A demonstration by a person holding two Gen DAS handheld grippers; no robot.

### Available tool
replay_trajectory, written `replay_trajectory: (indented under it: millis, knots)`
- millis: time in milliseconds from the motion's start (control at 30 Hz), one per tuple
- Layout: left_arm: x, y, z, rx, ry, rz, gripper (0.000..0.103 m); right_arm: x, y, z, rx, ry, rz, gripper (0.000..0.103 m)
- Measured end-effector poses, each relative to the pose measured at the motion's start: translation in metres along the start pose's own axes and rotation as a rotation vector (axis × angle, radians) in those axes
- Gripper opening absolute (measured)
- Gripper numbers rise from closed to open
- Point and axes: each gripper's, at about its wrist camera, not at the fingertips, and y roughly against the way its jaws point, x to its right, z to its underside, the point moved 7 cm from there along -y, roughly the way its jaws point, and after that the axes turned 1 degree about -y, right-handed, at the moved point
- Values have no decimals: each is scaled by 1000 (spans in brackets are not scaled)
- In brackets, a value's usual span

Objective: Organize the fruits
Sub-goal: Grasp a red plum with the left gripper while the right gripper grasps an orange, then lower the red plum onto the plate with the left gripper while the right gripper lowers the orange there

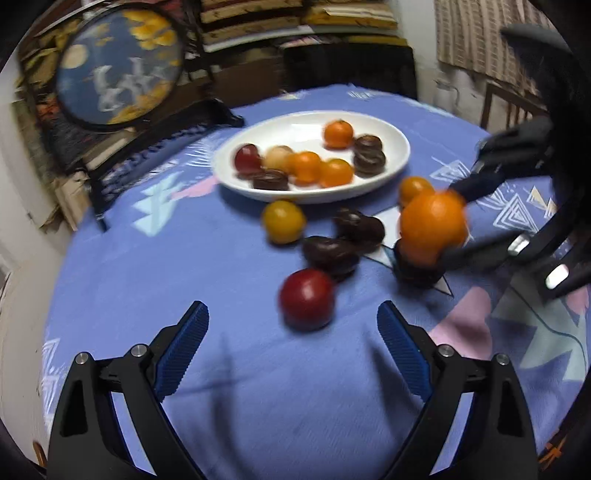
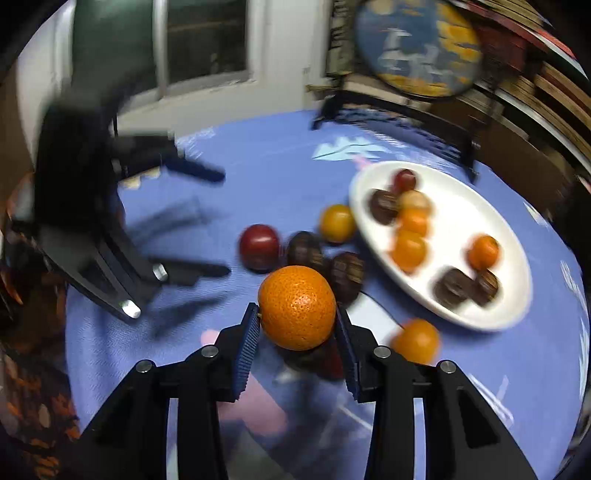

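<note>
My right gripper [image 2: 296,310] is shut on a large orange [image 2: 297,308], which it holds just above the blue patterned tablecloth [image 2: 280,177]. In the left wrist view the same orange [image 1: 432,225] hangs over a dark brown fruit [image 1: 417,275]. My left gripper [image 1: 292,307] stands open and empty, low over the cloth, with a red fruit [image 1: 307,299] just beyond its fingertips. A yellow-orange fruit [image 1: 283,221], two dark brown fruits [image 1: 358,229] and a small orange [image 1: 415,188] lie loose nearby. The white oval plate [image 1: 400,147] behind them holds several oranges, dark fruits and a red one.
A round painted screen [image 1: 118,70] on a black stand sits at the back left of the table. Stacked books [image 1: 295,22] line the wall behind. The round table's edge curves off at left and right; bare cloth lies under my left gripper.
</note>
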Motion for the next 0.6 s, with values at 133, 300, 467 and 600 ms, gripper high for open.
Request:
replay_trajectory:
  millis: [133,300,467,600]
  knots:
    - [4,-27,-8,-67,10,54,52,16,10,13,8,-70,13,41]
    - [0,-13,-6,-70,58,94,37,21,11,23,17,-96,6,41]
    - [-13,30,-34,42,59,-12,37,32,29,12,85,-106,20,41]
    - [-25,56,-80,163,68,-158,37,45,51,-13,182,-121,45,41]
